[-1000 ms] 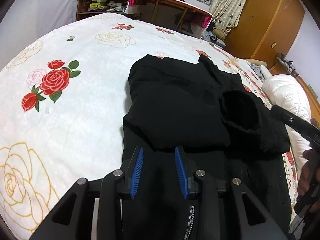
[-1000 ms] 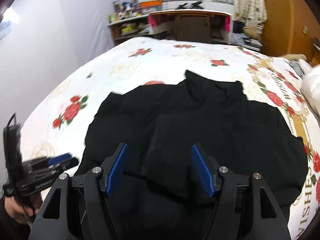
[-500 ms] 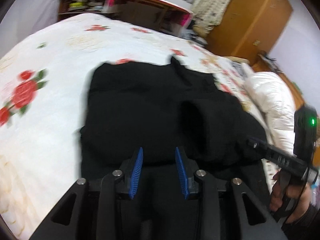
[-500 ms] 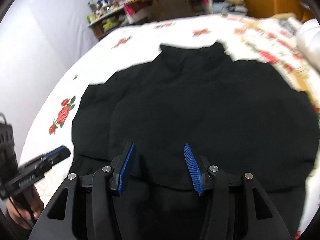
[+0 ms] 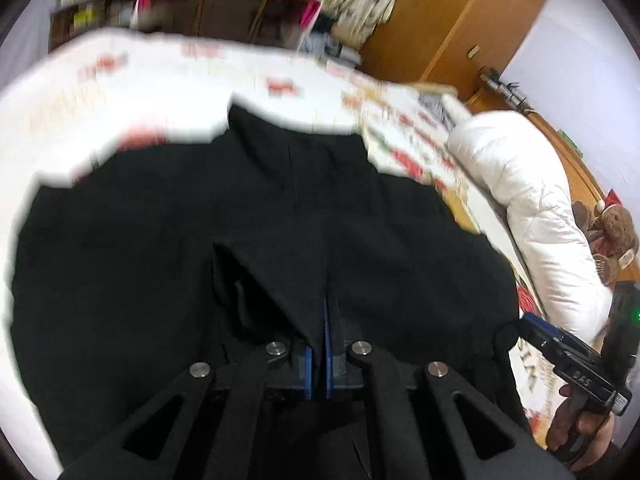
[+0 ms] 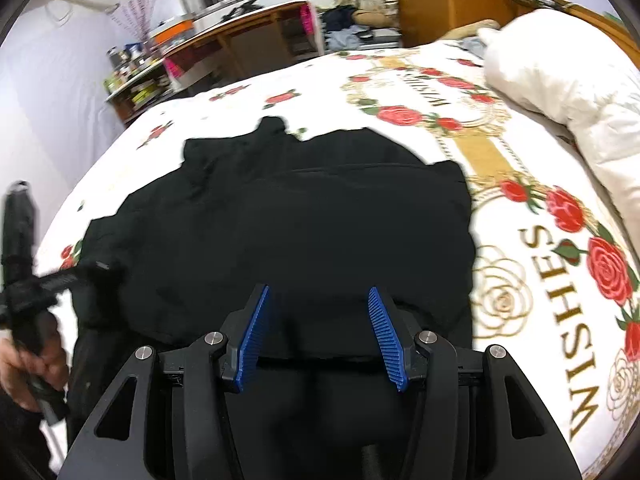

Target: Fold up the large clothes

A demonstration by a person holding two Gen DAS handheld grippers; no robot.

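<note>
1. the left gripper (image 5: pixel 318 354) has gone from jaws apart over the cloth a second ago to jaws pressed together on a raised fold of the large black garment (image 5: pixel 256 240) — a ridge of fabric runs up from between the blue pads.
2. the right gripper (image 6: pixel 320 332) has narrowed somewhat since a second ago, but its jaws are apart, with black cloth below and between them; no pinch shows there.
3. i judge this as the start of a lift: one corner is caught, the other is not yet, so a clean fold waits on the right side.
4. the garment lies spread, partly folded, on the white rose-printed bedspread (image 6: pixel 532 264) — near its middle.
5. a puffy white duvet (image 5: pixel 532 216) is bunched along the bed's edge, near the garment's right side, with a brown teddy bear (image 5: pixel 612 236) beyond.
6. the wooden desk (image 6: pixel 256 32) and cluttered shelf stand well apart; nothing lies on the garment itself.
</note>
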